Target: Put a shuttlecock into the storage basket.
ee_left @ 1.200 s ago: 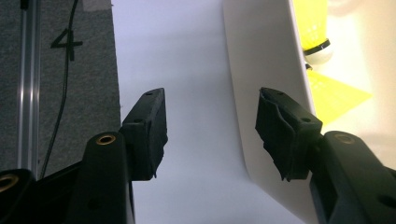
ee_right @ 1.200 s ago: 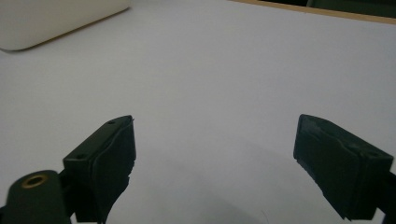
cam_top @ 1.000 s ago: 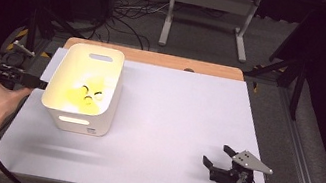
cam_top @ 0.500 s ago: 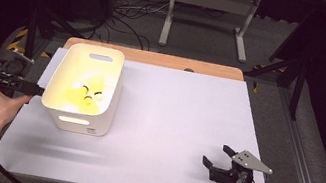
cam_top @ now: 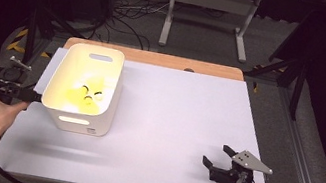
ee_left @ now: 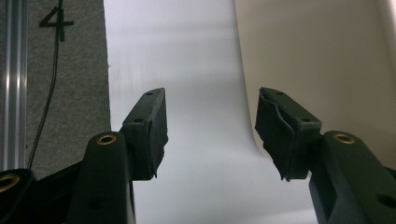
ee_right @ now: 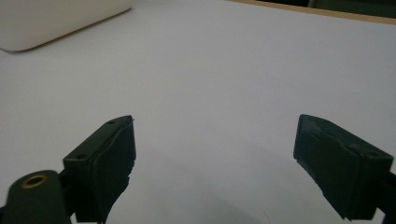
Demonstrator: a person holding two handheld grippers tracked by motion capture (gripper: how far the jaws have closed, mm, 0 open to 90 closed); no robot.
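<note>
The white bin (cam_top: 83, 92) stands toward the left-back part of the white table (cam_top: 170, 123), with small yellow things (cam_top: 84, 95) lying in its bottom (too glary to name them; a couple of dark spots show on them). Just off its left wall, near the front corner, hangs the left gripper (cam_top: 34, 96), held level with its tips pointing at the bin and almost at the wall, though I cannot tell whether they touch it. In the left gripper view its fingers (ee_left: 149, 130) stand well apart with nothing between them, bare table ahead, and the bin's wall (ee_left: 327, 70) rising just beyond the right-hand finger. The right gripper (cam_top: 218, 158) rests well apart from the bin, on the table's near right part, its jaws spread wide and empty; in its own view the bin's corner (ee_right: 56, 21) lies far off at the upper left. The step in hand looks like the approach to the bin's side. Next, I judge, the left gripper must bring one finger over the rim and the other outside the wall, then close on the wall.
</note>
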